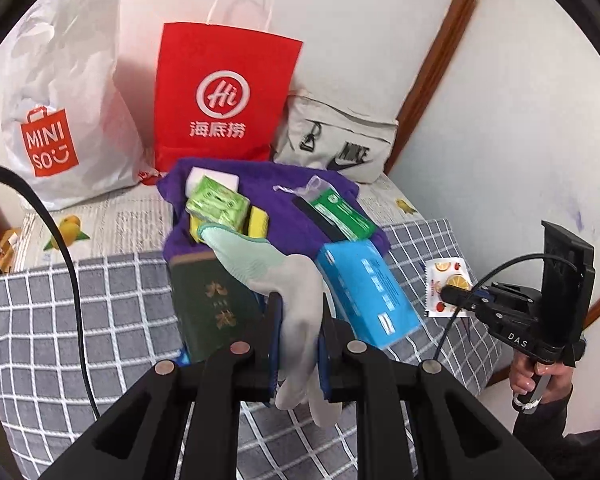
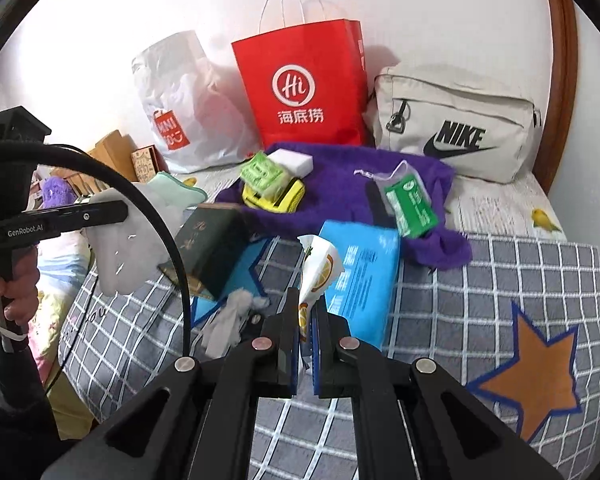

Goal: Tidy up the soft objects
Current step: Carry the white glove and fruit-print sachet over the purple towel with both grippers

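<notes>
The left claw (image 1: 300, 320) is clamping a grey glove with a mint-green cuff (image 1: 276, 276), its two fingers pressing the fabric from both sides; the glove is hanging above the checked blanket (image 1: 80, 312), its cuff rising toward the pile behind and its fingers drooping under the claw. The right claw (image 2: 306, 312) is pinching a small white sachet printed with orange slices (image 2: 320, 268), which is sticking up between its nearly closed fingers.

Just beyond the claws, a dark green book (image 1: 208, 300) is leaning beside a light blue packet (image 1: 368, 292), both lying on the blanket covering the bed. Behind them a purple fluffy cloth (image 2: 340, 196) is spreading across the bed, carrying a green wrapped pack (image 2: 264, 174), a yellow sponge (image 2: 284, 200), a white foam block (image 2: 294, 160) and a green card in a clear pouch (image 2: 410, 204). A second pale glove (image 2: 228, 320) is lying crumpled on the blanket near the right claw.

Against the wall, a white MINISO bag (image 1: 60, 112), a red paper bag (image 1: 224, 96) and a beige Nike pouch (image 2: 456, 124) are standing side by side.
</notes>
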A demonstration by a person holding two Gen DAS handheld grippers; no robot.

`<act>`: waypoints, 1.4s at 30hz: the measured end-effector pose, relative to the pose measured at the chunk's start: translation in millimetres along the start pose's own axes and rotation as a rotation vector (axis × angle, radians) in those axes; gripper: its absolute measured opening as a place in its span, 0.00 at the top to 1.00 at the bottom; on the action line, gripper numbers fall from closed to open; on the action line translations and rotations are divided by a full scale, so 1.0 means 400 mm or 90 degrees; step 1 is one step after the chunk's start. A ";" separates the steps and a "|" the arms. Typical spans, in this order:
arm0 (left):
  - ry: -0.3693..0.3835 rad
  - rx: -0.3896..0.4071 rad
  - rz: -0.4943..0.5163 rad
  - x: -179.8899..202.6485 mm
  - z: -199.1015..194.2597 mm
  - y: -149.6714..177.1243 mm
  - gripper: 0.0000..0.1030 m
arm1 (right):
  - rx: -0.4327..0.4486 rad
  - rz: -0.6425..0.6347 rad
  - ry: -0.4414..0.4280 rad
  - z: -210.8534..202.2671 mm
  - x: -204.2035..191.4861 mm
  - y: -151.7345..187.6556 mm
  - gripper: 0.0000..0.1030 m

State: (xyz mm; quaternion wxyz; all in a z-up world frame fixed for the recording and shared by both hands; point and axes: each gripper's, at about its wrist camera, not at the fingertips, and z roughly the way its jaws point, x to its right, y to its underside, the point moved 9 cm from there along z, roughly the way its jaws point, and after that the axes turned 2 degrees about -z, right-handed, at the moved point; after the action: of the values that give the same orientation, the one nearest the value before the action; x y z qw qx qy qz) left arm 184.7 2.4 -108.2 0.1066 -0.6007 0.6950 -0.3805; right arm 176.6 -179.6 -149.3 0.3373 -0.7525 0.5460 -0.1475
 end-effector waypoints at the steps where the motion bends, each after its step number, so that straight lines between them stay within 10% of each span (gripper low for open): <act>1: -0.003 0.002 -0.003 -0.009 0.002 -0.010 0.86 | 0.002 0.000 0.005 0.001 0.005 -0.007 0.95; 42: -0.099 0.003 0.039 -0.063 0.216 -0.247 0.86 | -0.011 0.029 0.027 0.218 0.160 -0.237 0.95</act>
State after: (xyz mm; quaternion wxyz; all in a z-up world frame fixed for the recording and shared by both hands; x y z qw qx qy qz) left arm 317.8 -7.9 -110.5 0.1734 -0.6068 0.7015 -0.3312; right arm 319.7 -191.8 -158.8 0.3222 -0.7397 0.5712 -0.1511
